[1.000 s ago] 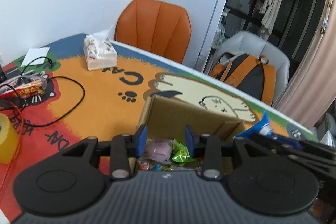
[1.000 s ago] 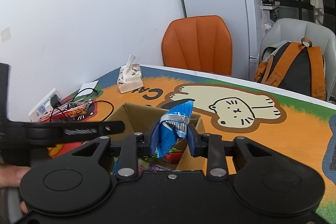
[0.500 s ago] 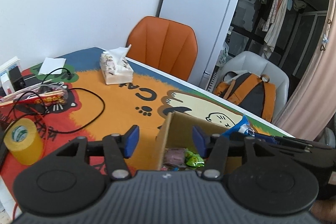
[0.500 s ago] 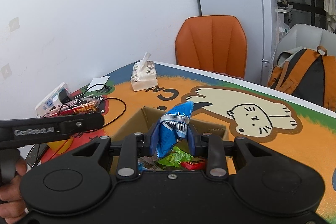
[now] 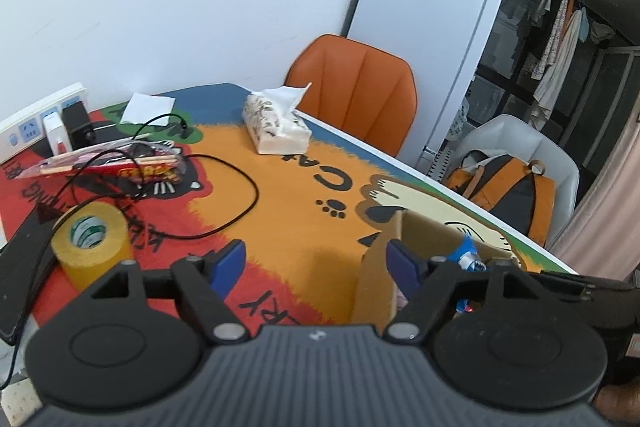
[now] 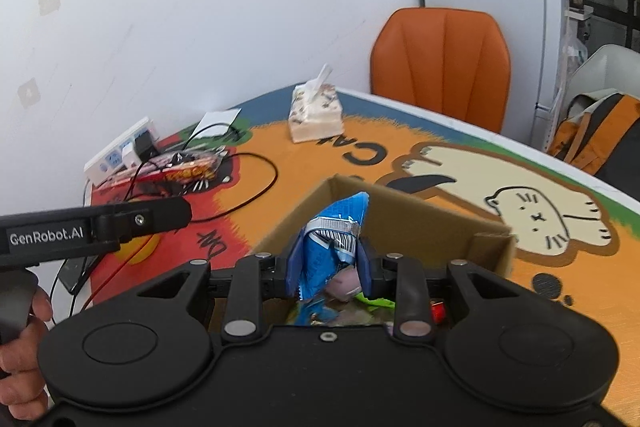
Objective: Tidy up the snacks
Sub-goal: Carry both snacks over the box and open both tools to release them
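- Over the cardboard box (image 6: 408, 223) on the bench (image 6: 520, 267), the right claw (image 6: 329, 263) pinches a blue snack packet (image 6: 332, 239) between its pads, the packet's crimped silver top standing up above the fingers.
- Inside the box, below the packet, lie more wrapped snacks (image 6: 352, 291): a pinkish one and a green one show, the rest too hidden to name.
- The left claw (image 5: 316, 263) has just been opening and stands wide with nothing between its pads; its right finger sits over the box's near wall, its left finger over the cat-print mat (image 5: 288, 187).
- In the left wrist view the blue packet's tip pokes above the box beside the right finger.
- A tissue pack (image 5: 276, 127) sits near the bench's far edge, before an orange chair (image 5: 356, 87).
- A yellow tape roll (image 5: 92, 243), a black cable (image 5: 224, 203) and a red snack bag (image 5: 120, 163) lie left of the box, well apart from it.
- A hand (image 6: 20, 367) grips the left tool's handle.
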Action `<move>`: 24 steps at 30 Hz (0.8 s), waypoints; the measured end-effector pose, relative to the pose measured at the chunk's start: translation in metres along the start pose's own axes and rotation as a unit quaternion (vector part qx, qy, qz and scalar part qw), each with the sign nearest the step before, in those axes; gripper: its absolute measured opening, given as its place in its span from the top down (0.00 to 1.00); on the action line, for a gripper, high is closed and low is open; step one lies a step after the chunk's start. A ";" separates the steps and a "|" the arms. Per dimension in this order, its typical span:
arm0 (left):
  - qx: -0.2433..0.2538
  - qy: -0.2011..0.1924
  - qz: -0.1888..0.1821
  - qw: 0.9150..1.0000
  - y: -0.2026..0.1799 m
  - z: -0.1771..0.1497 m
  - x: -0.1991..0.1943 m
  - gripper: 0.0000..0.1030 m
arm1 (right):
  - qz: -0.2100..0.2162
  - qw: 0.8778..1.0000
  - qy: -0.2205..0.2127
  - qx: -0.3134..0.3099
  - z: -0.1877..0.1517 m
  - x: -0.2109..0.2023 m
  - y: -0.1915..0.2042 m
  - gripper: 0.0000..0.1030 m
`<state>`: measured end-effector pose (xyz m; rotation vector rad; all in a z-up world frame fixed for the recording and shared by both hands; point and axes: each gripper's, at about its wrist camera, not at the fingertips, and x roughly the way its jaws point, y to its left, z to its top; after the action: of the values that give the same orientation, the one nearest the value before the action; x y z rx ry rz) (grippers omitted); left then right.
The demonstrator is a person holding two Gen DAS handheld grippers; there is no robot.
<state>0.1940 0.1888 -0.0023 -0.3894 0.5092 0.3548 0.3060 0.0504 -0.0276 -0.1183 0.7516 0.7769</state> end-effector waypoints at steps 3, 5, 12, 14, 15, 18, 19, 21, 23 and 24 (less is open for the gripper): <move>-0.003 0.001 0.003 1.000 0.006 -0.002 0.000 0.26 | -0.003 1.000 0.008 -0.007 0.002 0.007 0.005 0.71; -0.006 0.002 0.005 1.000 0.010 -0.003 -0.001 0.26 | -0.003 1.000 0.015 -0.013 0.005 0.012 0.008 0.70; -0.017 0.006 0.013 1.000 0.022 -0.006 0.001 0.26 | -0.011 1.000 0.022 -0.016 0.011 0.022 0.008 0.61; -0.018 0.007 0.014 1.000 0.023 -0.006 0.002 0.26 | -0.010 1.000 0.019 -0.017 0.010 0.021 0.007 0.60; -0.018 0.008 0.015 1.000 0.023 -0.007 0.002 0.26 | -0.011 1.000 0.018 -0.018 0.010 0.020 0.007 0.60; -0.018 0.010 0.014 1.000 0.021 -0.007 0.005 0.26 | -0.011 1.000 0.018 -0.017 0.008 0.016 0.005 0.60; -0.018 0.011 0.013 1.000 0.020 -0.008 0.006 0.26 | -0.010 1.000 0.017 -0.017 0.007 0.014 0.005 0.60; -0.016 0.013 0.010 1.000 0.016 -0.008 0.006 0.26 | -0.008 1.000 0.016 -0.015 0.005 0.009 0.003 0.60; -0.013 0.014 0.006 1.000 0.011 -0.009 0.006 0.26 | -0.007 1.000 0.016 -0.013 0.002 0.003 0.001 0.60; -0.010 0.014 0.004 1.000 0.008 -0.009 0.005 0.26 | -0.006 1.000 0.015 -0.011 0.002 0.000 0.000 0.60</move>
<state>0.1914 0.1927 -0.0148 -0.4128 0.5340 0.3632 0.3072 0.0511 -0.0266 -0.1555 0.7701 0.7734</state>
